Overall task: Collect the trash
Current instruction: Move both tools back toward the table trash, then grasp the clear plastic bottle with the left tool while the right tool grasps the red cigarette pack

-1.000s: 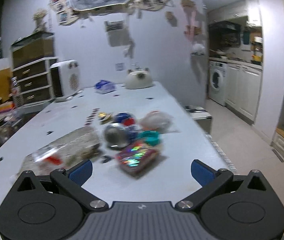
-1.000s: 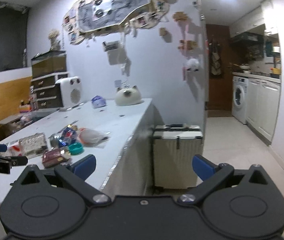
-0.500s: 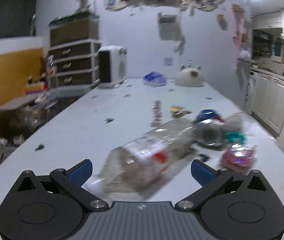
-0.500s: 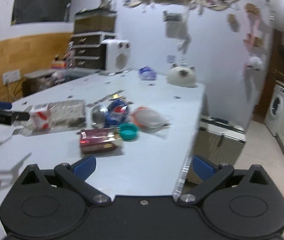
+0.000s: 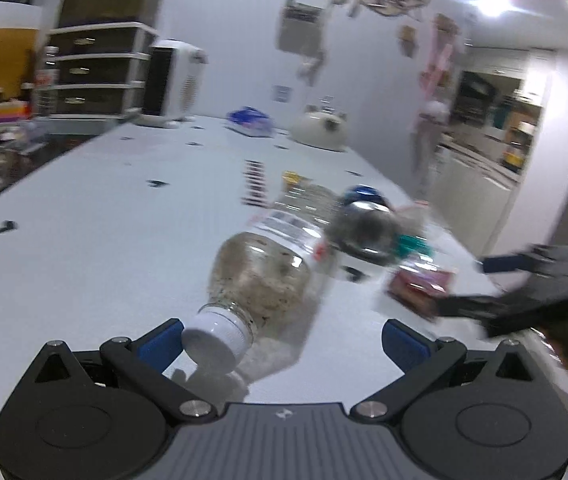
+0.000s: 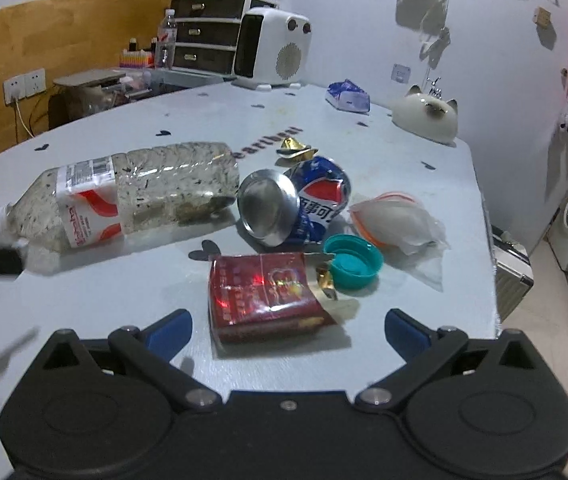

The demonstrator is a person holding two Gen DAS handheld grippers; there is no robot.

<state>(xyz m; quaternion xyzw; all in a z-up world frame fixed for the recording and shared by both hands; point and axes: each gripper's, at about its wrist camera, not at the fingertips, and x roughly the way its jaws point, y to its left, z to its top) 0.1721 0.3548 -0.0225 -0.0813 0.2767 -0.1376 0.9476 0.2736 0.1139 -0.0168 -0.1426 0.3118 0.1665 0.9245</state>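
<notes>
Plastic bottle (image 5: 272, 264) lies capped between the open left claw (image 5: 284, 344) fingers.

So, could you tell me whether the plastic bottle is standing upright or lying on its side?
On its side. The plastic bottle lies flat on the table, its white cap pointing at the open left gripper.

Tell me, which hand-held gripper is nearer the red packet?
The right. The right hand-held gripper sits just in front of the red packet, its open fingers either side of it. The left hand-held gripper is over by the plastic bottle's white cap.
</notes>
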